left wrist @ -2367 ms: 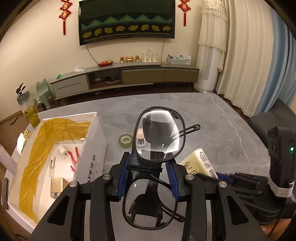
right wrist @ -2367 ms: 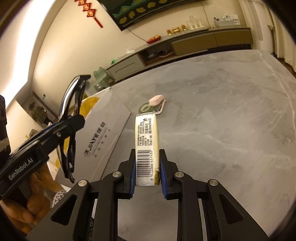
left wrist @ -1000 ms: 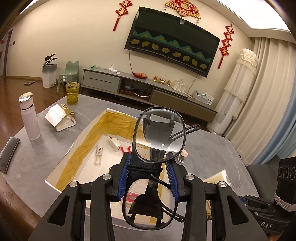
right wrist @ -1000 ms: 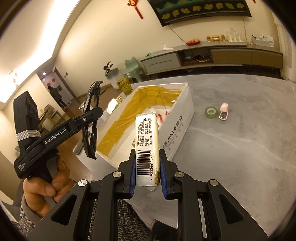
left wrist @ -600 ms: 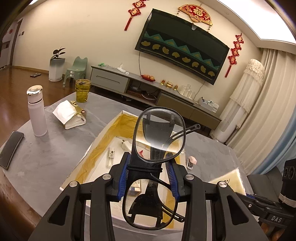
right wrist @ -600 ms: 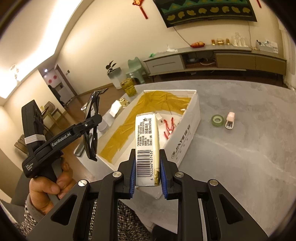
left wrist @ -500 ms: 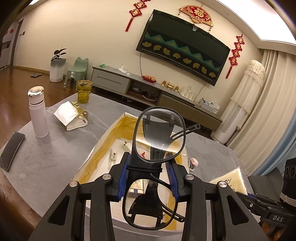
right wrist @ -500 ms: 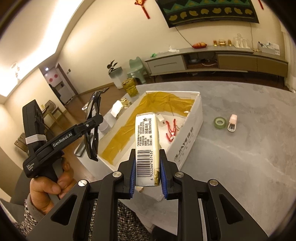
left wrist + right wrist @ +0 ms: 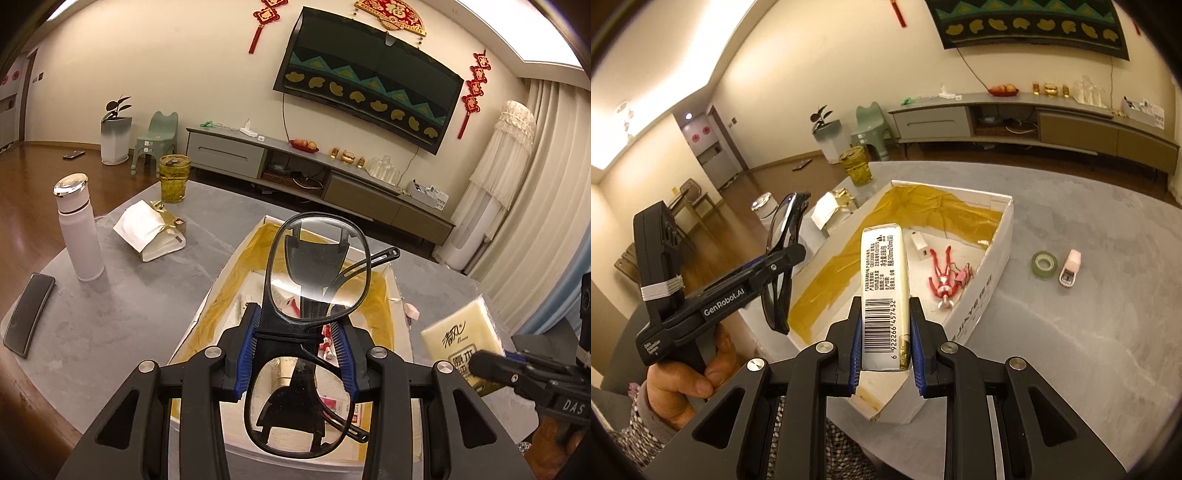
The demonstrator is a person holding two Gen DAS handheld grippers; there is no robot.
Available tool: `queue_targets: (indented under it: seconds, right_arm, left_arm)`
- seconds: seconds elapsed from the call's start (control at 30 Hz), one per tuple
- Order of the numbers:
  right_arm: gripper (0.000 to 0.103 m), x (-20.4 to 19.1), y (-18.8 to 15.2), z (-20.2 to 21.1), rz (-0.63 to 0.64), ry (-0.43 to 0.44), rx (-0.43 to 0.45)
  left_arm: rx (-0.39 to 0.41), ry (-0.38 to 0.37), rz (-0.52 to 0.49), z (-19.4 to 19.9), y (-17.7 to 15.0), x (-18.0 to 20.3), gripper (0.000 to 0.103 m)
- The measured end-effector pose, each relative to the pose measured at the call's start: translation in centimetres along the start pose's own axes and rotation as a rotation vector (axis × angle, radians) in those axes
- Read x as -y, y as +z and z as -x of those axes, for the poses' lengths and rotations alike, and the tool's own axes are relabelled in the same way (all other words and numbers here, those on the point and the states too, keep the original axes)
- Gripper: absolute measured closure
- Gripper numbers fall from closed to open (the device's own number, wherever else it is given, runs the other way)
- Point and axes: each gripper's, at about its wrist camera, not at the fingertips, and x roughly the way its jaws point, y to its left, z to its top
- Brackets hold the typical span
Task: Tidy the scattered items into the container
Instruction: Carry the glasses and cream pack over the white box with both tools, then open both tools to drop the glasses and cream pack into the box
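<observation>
My left gripper (image 9: 297,338) is shut on black-framed glasses (image 9: 317,269), held upright by the bridge above the white cardboard box (image 9: 207,314) lined with yellow tape. From the right wrist view the same glasses (image 9: 783,254) hang over the box's near left wall (image 9: 827,258). My right gripper (image 9: 884,341) is shut on a cream tissue pack (image 9: 884,280) with a barcode, above the box's near corner. The pack (image 9: 463,339) also shows at the right of the left wrist view. Inside the box lie a red toy figure (image 9: 943,277) and a small white charger (image 9: 919,242).
On the grey table right of the box sit a green tape roll (image 9: 1044,263) and a small pink-capped item (image 9: 1070,266). Left of the box stand a white bottle (image 9: 78,229), a dark phone (image 9: 29,319), an open white-gold packet (image 9: 151,230) and a yellow glass jar (image 9: 174,178).
Both grippers have risen and moved left from the bare table until they hang over the box. Each keeps the same hold on its item.
</observation>
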Motion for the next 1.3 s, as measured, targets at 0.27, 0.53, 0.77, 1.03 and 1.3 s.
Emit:
queue_targets:
  seconds: [0.27,0.53,0.77,1.03,1.3]
  right_arm:
    - [0.08,-0.5,2.3,-1.4,0.04,-0.024,-0.004]
    - [0.08,0.0,3.6,-3.4,0.065,-0.046,-0.037]
    - [0.08,0.9,4.7,-4.9,0.103,-0.071,-0.074]
    - [0.08,1.6,5.6,-7.2,0.08,-0.014,-0.127]
    - [0.08,1.1,5.5,-10.2,0.097,0.027,-0.208]
  left_arm:
    - [-0.021,0.0,-0.016,-1.0,0.4,-0.5,0.063]
    - [-0.048,0.003,-0.005,-1.8,0.5,-1.8,0.063]
    - [-0.073,0.003,-0.001,-1.9,1.2,-3.1,0.063]
    - [-0.107,-0.018,-0.026,-3.0,2.0,-2.9,0.063]
    - [-0.186,-0.016,-0.077,-5.2,0.7,-1.5,0.063]
